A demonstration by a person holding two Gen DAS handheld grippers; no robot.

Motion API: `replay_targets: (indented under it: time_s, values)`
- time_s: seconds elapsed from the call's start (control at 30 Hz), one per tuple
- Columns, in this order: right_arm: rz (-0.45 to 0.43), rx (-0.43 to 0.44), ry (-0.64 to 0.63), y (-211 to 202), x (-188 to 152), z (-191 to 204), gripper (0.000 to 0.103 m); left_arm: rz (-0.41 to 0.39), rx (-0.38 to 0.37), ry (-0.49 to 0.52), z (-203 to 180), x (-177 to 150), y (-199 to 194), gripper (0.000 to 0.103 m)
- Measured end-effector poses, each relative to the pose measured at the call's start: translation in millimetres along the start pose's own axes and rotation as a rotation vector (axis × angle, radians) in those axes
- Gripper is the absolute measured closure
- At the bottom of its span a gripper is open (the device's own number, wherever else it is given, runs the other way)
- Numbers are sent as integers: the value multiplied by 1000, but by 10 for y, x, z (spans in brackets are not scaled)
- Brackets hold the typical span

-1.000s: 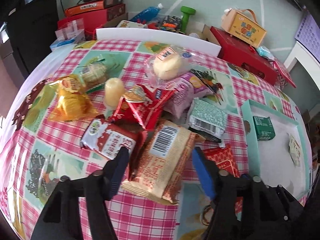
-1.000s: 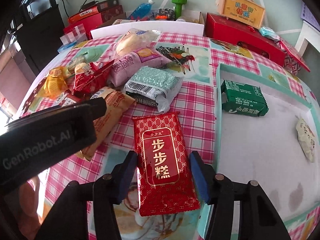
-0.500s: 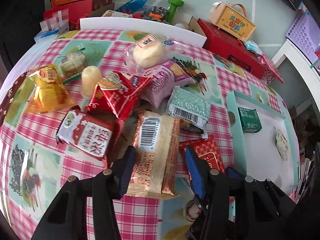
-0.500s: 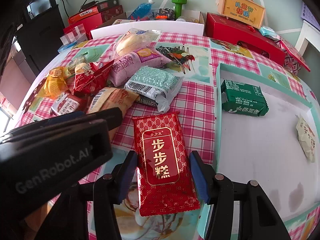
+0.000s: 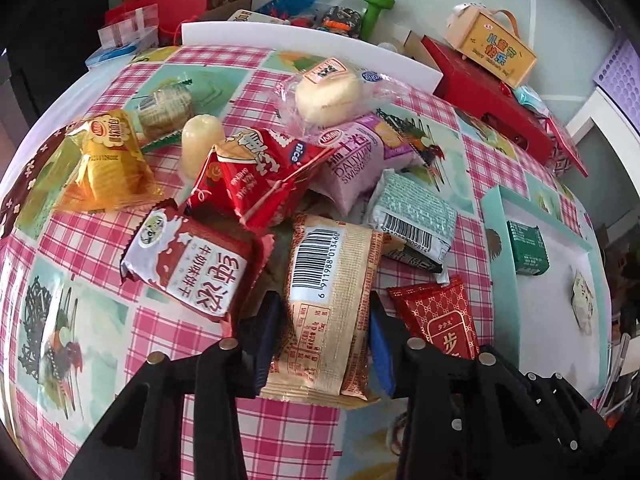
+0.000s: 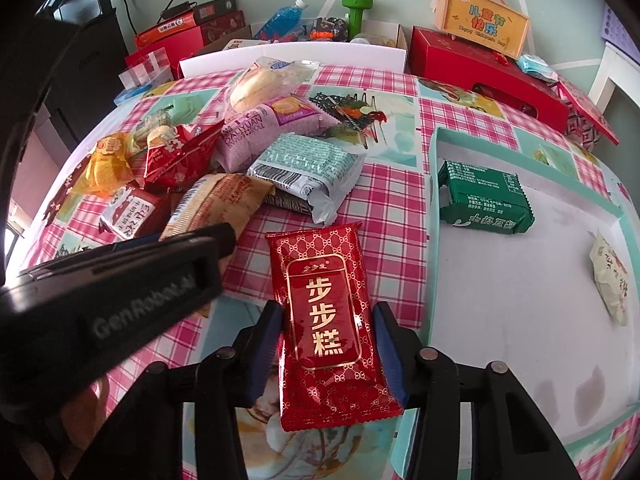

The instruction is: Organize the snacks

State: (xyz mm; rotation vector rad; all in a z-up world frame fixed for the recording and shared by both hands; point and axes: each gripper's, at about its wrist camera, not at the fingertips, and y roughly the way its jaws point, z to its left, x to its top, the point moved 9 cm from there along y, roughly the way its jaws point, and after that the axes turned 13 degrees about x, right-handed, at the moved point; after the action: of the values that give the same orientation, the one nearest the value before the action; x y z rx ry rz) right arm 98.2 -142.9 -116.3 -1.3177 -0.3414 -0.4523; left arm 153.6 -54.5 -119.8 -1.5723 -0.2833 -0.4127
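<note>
Left wrist view: the left gripper straddles the beige packet, which lies on the tabletop at the near side of the snack pile. The packet's long axis runs straight away from the claw, barcode end farthest, so the 2 blue pads sit on its 2 long edges. The jaws are closing, and the pads already look to be touching the wrapper; I judge the grip is nearly made but not yet firm. Just to its right lies the red packet, and beyond that, at the tabletop's right edge, the teal tray with a green packet inside.

Right wrist view: the right gripper has the red packet between its pads, also lengthwise to the claw, gold lettering reading upward. These jaws are closing too, with both pads against the packet's long sides. The tray lies immediately right of the packet, its near wall almost alongside. The right hand is plainly the nearer one to the tray, so its packet should need only a short lift over that wall. The left gripper's body crowds in from the left, close beside the red packet.
</note>
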Motion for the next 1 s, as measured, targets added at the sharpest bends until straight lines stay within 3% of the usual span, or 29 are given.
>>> replay_targets:
  time_s: [0.47, 1.0]
  values:
    - [-30, 26, 25, -105, 60, 16, 55, -38, 3, -15, 22, 46, -146, 66]
    - [-79, 88, 62, -301, 138, 1, 56, -126, 88, -12, 64, 140, -460, 66]
